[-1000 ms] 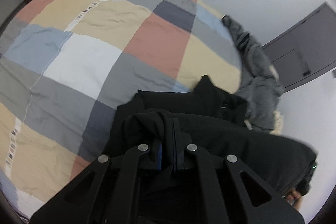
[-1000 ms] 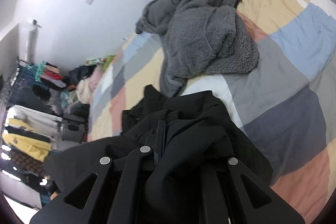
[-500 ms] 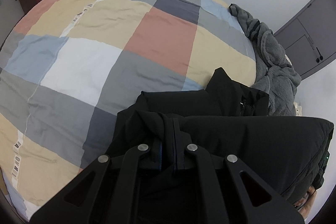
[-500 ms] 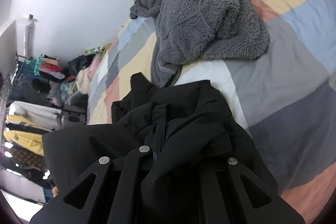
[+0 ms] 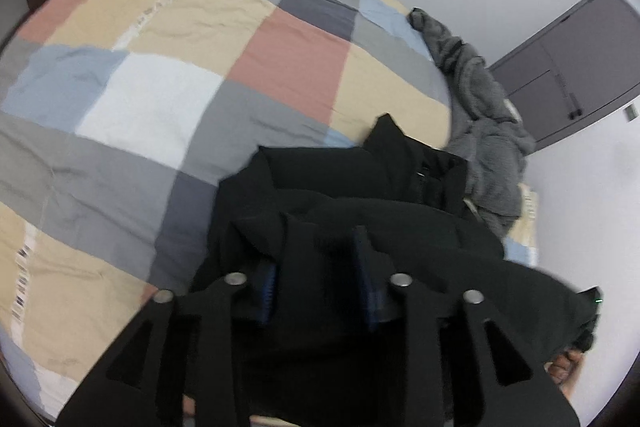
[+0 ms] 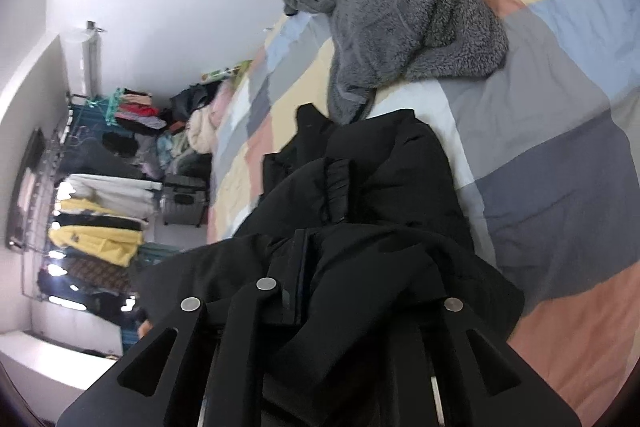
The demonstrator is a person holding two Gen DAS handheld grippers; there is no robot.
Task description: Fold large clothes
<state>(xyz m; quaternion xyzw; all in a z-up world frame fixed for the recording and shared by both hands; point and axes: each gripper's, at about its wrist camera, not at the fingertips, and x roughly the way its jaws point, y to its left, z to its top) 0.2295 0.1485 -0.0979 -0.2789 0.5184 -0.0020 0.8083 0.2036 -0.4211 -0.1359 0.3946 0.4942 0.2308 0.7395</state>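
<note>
With the left gripper (image 5: 320,267) parted and the right gripper (image 6: 320,267) apparently pinching the bulky black padded jacket (image 6: 384,179) — its far finger is hidden — I'd lay both corners level on the patchwork quilt (image 5: 160,99), clear of the grey fleece garment (image 6: 400,7).

Left gripper (image 5: 318,283) fingers spread wide apart; right gripper (image 6: 320,291) at 6 o'clock, its closure hidden under cloth

We are working in a home bedroom: a patchwork quilt (image 5: 168,99) beyond the fingers, a clothes rack (image 6: 92,211) left of them.
</note>
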